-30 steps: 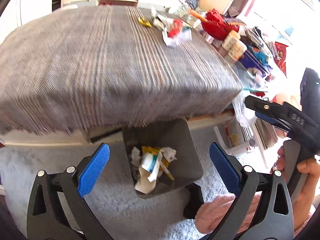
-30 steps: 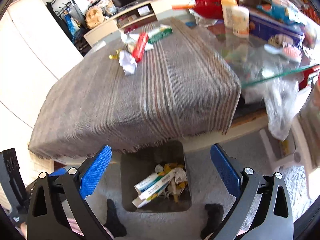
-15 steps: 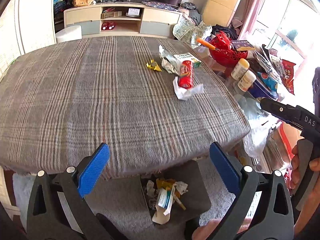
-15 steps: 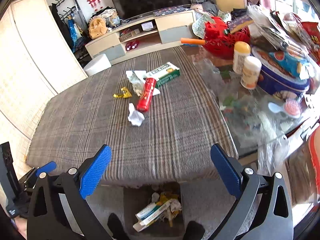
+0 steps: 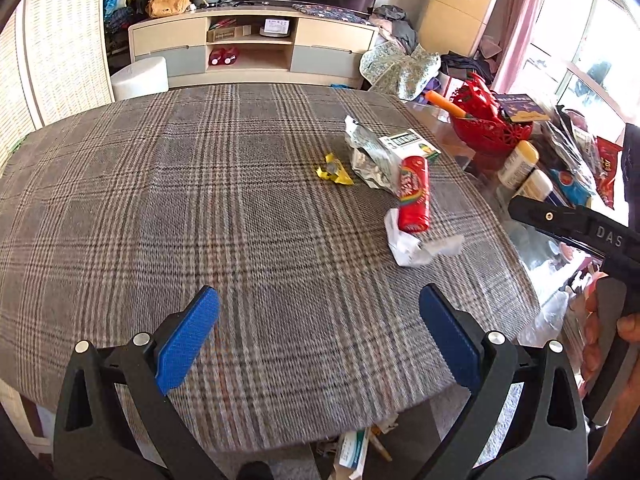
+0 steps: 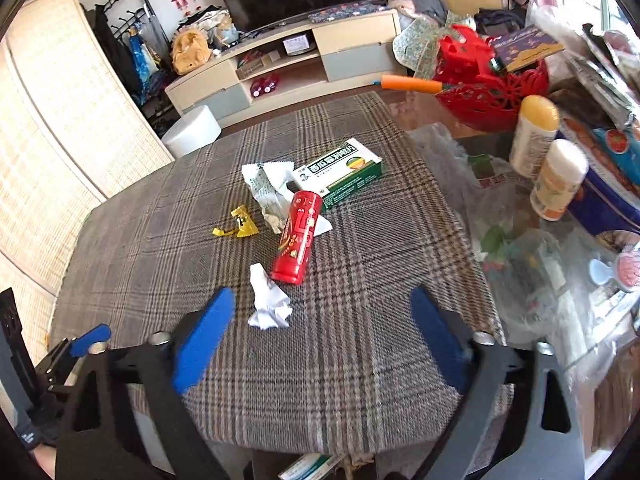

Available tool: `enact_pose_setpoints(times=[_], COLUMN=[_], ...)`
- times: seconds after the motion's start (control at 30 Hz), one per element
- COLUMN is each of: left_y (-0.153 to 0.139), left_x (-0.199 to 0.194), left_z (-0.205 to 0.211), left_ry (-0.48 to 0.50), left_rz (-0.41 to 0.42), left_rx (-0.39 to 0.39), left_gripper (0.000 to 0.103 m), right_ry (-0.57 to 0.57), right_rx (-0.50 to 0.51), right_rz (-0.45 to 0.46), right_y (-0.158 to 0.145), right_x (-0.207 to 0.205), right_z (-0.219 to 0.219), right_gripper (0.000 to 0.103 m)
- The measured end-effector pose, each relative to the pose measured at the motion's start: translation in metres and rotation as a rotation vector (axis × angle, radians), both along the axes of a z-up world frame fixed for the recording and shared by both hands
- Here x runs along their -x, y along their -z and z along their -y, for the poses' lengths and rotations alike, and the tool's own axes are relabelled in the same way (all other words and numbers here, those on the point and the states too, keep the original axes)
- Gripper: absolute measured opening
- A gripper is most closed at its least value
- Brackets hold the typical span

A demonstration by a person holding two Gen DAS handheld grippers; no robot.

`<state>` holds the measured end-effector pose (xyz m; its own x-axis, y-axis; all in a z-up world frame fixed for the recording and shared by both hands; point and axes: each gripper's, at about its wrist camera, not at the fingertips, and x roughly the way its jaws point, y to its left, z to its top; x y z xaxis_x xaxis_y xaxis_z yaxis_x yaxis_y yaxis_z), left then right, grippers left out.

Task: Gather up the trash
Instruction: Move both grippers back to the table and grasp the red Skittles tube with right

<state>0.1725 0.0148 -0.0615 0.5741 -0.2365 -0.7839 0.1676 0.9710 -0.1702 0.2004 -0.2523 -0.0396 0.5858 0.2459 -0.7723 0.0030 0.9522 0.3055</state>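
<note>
Trash lies on the plaid tablecloth [image 5: 200, 208]: a red tube [image 5: 414, 194] [image 6: 298, 236], a crumpled white paper [image 5: 408, 244] [image 6: 270, 304], a yellow wrapper [image 5: 334, 170] [image 6: 238, 226], a silver-white wrapper [image 5: 370, 156] [image 6: 266, 188] and a green-white box [image 5: 410, 144] [image 6: 340, 170]. My left gripper [image 5: 320, 334] is open and empty above the table's near edge. My right gripper [image 6: 322, 336] is open and empty, just short of the crumpled paper. The bin's trash [image 5: 356, 448] [image 6: 308, 466] peeks out below the table edge.
A glass tabletop on the right holds a red basket [image 6: 488, 80], two white-yellow bottles [image 6: 558, 178], a blue tin [image 6: 608, 196] and bags. A TV cabinet [image 5: 256, 46] and a white stool [image 5: 140, 78] stand behind the table.
Both grippers have risen from over the floor bin to above the table and moved toward the trash pile. Both stay open and empty.
</note>
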Motion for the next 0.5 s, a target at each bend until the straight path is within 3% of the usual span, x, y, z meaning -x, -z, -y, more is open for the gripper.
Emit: enact_pose_setpoints(times=[0.33, 0.5], left_y=[0.008, 0.015], left_x=[-0.054, -0.078], left_z=[-0.004, 0.001], left_ry=[-0.046, -0.056], left_rz=[0.006, -0.008], left_rx=[-0.031, -0.044], left_gripper=[0.095, 0.095], right_ry=[-0.046, -0.085], right_rx=[-0.071, -0.086], right_rz=[-0.065, -0.089], right_y=[0.037, 0.053], right_x=[-0.058, -0.078], right_z=[-0.022, -0.034], right_gripper=[0.063, 0.047])
